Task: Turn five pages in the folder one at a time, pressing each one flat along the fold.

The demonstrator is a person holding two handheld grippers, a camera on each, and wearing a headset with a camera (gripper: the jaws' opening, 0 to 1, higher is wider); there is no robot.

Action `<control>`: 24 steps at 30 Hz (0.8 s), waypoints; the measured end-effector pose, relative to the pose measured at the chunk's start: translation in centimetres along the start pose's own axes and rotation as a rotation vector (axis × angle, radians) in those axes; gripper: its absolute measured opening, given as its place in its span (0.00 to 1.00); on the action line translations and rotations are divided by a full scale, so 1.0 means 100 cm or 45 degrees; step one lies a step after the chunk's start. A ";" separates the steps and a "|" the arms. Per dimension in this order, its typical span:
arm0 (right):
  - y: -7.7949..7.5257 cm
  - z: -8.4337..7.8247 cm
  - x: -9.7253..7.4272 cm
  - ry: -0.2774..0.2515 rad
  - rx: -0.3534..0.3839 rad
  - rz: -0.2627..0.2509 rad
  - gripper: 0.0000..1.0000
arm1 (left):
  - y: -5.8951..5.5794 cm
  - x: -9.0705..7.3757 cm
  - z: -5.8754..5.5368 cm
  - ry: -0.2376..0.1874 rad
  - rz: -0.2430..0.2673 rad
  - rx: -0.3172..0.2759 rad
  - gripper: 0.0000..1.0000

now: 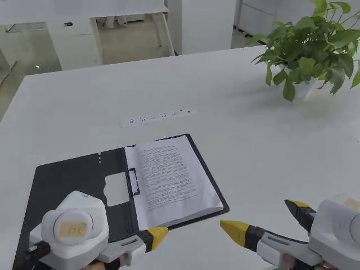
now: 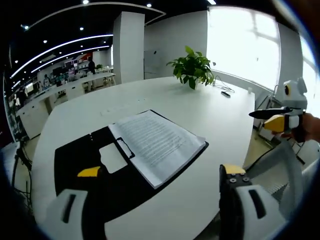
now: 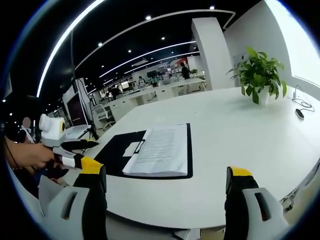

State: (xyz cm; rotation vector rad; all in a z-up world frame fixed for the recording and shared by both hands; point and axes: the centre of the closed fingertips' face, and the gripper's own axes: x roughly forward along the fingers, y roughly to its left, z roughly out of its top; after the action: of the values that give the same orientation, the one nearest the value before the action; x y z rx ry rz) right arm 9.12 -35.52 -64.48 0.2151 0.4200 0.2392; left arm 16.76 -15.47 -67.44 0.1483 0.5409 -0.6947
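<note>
Black covers lie spread on the white worktop (image 1: 253, 140). In the head view the folder (image 1: 67, 180) is open, its printed pages (image 1: 169, 180) stacked on one cover beside the clip (image 1: 133, 181). The other cover is bare but for a small white slip, so I'd judge no page is turned yet and all five turns and presses remain. At the folder's near edge the left claw (image 1: 152, 237) hovers by the bare cover's corner, and the right claw (image 1: 263, 216) sits just off the page side, jaws apart, holding nothing. A socket strip (image 1: 157, 117) lies beyond the folder, and a potted plant (image 1: 309, 50) stands well beyond it. The left gripper view looks between its own widely parted, empty jaws across the whole folder, and catches a hand (image 2: 312, 127) gripping the right claw, clear of the folder. The right gripper view, jaws likewise wide and empty, shows what the others hardly do: the thickness of the page stack along its near edge, lying flat.
</note>
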 end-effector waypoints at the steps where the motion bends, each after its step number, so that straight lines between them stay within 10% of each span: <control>1: 0.001 0.000 0.000 -0.002 -0.004 -0.004 1.00 | -0.001 0.003 0.000 0.006 -0.005 0.009 0.96; 16: 0.001 -0.002 0.000 -0.029 -0.006 -0.044 1.00 | -0.017 0.067 0.001 0.100 -0.102 0.143 0.92; 24: -0.001 -0.006 -0.001 -0.027 -0.001 -0.066 1.00 | -0.033 0.101 0.013 0.050 -0.150 0.166 0.89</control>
State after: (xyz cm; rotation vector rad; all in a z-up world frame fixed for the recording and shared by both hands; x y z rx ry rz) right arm 8.79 -35.57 -64.95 0.2053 0.4039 0.1862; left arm 21.67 -24.16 -71.45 0.2539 0.5451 -0.8434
